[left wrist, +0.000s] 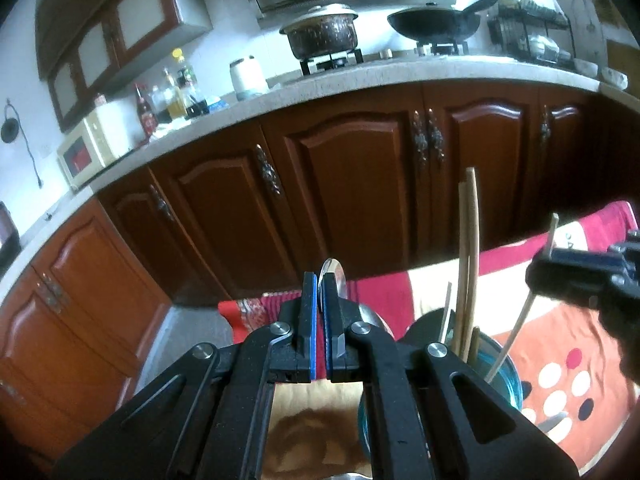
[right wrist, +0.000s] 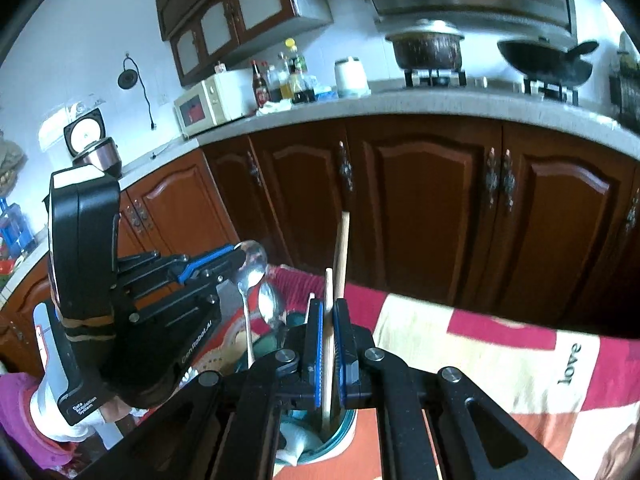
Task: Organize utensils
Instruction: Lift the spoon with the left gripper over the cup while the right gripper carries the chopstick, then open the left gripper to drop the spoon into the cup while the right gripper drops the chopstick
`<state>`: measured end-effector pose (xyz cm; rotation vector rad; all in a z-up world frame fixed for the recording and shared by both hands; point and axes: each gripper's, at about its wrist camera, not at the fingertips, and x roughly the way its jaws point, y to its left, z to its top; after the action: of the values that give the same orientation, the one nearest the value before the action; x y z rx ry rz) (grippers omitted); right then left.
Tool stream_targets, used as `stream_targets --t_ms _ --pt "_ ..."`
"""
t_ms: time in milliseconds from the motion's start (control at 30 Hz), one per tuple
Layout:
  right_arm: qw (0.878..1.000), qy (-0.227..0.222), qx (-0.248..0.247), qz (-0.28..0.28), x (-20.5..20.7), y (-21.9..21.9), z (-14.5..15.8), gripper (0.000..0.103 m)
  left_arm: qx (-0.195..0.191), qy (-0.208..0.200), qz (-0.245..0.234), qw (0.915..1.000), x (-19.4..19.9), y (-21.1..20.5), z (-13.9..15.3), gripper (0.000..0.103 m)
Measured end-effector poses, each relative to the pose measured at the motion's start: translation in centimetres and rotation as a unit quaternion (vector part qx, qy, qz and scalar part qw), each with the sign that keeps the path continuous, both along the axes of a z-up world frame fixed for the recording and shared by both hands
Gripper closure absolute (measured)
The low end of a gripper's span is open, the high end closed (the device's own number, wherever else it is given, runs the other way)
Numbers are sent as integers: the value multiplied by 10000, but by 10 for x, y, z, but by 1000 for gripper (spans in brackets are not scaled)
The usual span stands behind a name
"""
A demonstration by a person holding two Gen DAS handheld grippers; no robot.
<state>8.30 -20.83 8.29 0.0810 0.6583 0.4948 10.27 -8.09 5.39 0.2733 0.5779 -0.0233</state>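
A: What does each gripper hold now?

B: The left gripper (right wrist: 236,258) is closed on a metal spoon (right wrist: 249,280). It pinches the spoon near the bowl, and the handle hangs down toward the blue glass container (left wrist: 506,376). The right gripper (right wrist: 327,344) is closed on one wooden chopstick (right wrist: 328,344), which stands almost upright with its lower end inside the same container.

A: How will these things handle?

B: I think the spoon is light and stiff, but the polished metal is slippery, so a thin pinch can let it turn. A hold on the flat of the handle seems safer than one at the curved bowl. The chopstick is also very light and rigid, and the wood gives more friction; a hold near the middle keeps it straight. The container looks like glass, so I would lower both things gently.

A: What else is in the container?

B: Some more chopsticks (left wrist: 468,248) stand there, and a second spoon (right wrist: 272,306) leans just beside it.

A: And the surface?

B: A soft cloth (right wrist: 500,344) with red, cream and orange patches covers it; a tall container can tip on it. Behind are brown cabinets (left wrist: 352,184), a counter (left wrist: 360,74) with a pot (left wrist: 324,34), a wok (left wrist: 436,22), bottles (left wrist: 176,88) and a microwave (left wrist: 90,150).
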Motion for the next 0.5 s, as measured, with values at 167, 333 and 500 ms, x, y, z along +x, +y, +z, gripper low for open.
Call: stream_targets --t_ms 167,333,500 --pt "9993 343 152 15 2 -5 -12 98 45 78 59 9999 0 -2 -7 102" --pt "9989 430 174 -27 0 -9 -14 98 -139 -83 211 9996 1 4 4 102" --pt "9990 423 118 -13 -1 -7 -13 98 37 -264 304 9992 2 2 6 102"
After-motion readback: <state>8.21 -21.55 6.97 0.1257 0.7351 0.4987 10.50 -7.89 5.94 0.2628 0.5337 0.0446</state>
